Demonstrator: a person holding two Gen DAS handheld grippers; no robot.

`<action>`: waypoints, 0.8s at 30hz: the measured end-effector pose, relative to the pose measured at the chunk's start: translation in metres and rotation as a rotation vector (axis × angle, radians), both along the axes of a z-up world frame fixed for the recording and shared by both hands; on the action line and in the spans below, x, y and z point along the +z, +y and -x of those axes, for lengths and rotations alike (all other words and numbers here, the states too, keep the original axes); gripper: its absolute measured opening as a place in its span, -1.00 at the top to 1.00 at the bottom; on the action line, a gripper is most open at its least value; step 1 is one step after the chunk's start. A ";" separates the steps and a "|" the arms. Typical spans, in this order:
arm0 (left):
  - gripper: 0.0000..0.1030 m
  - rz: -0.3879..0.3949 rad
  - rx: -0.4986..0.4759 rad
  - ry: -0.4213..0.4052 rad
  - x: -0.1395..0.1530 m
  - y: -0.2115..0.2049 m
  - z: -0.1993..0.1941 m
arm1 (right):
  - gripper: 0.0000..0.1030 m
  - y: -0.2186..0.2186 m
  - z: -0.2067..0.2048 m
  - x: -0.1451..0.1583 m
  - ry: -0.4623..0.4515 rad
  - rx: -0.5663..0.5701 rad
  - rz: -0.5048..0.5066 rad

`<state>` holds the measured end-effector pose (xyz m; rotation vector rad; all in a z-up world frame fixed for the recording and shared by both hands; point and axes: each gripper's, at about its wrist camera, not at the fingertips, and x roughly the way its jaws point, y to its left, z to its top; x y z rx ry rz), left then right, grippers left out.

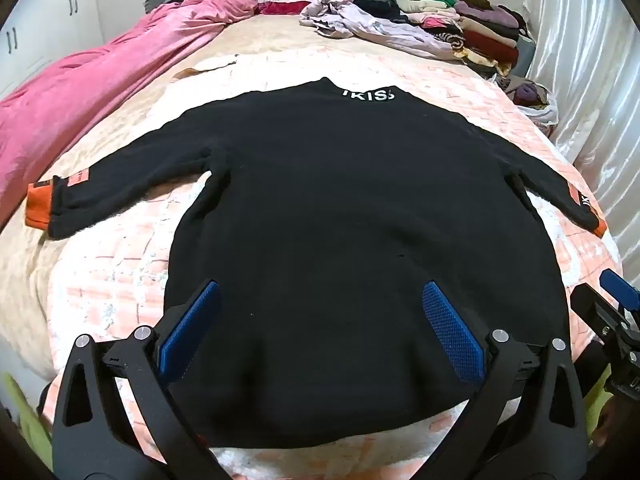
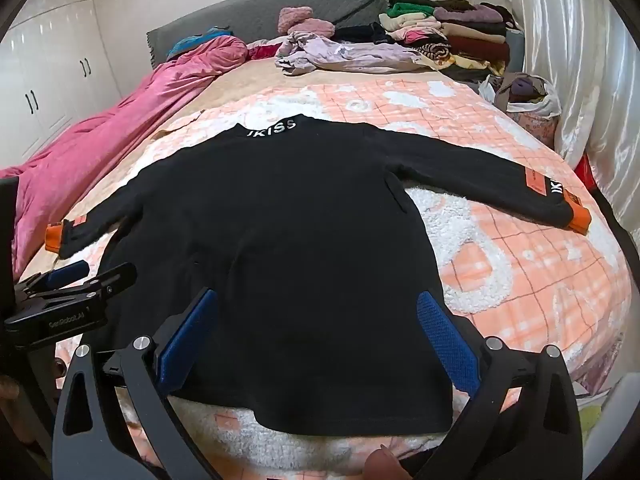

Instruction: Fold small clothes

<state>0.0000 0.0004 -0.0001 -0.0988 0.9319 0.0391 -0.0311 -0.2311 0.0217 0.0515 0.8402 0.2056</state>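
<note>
- Black sweater [image 1: 352, 208] lies flat mid-frame; my left tongs [image 1: 320, 312] and right tongs [image 2: 316, 320] hover released, gripping nothing.
- Best: pinch one orange cuff [image 2: 580, 220], fold inward evenly.

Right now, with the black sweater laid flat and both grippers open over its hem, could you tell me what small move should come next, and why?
Probably bring the right gripper over to the orange-cuffed sleeve on its side. The black sweater lies flat with both sleeves spread, nothing folded yet, and both grippers, including the left gripper, are open and empty.
</note>
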 end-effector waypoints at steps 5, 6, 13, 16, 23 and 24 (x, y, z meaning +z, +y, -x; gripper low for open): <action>-0.84 -0.012 0.003 0.005 -0.001 -0.001 -0.003 | -0.92 0.000 0.002 0.001 -0.004 0.005 0.000; -0.84 -0.014 0.004 0.004 -0.001 -0.002 -0.004 | -0.92 0.000 0.002 0.000 -0.005 0.006 0.004; -0.84 -0.005 -0.010 -0.008 0.000 -0.007 0.002 | -0.92 0.002 0.006 -0.001 0.000 0.011 0.017; -0.84 -0.007 -0.012 -0.008 0.000 -0.008 0.003 | -0.92 0.004 0.004 0.000 0.007 0.011 0.017; -0.84 -0.006 -0.017 -0.010 0.000 -0.009 0.004 | -0.92 0.003 0.002 -0.001 0.012 0.007 0.015; -0.84 -0.006 -0.018 -0.008 0.000 -0.009 0.003 | -0.92 0.003 0.002 -0.002 0.012 0.007 0.015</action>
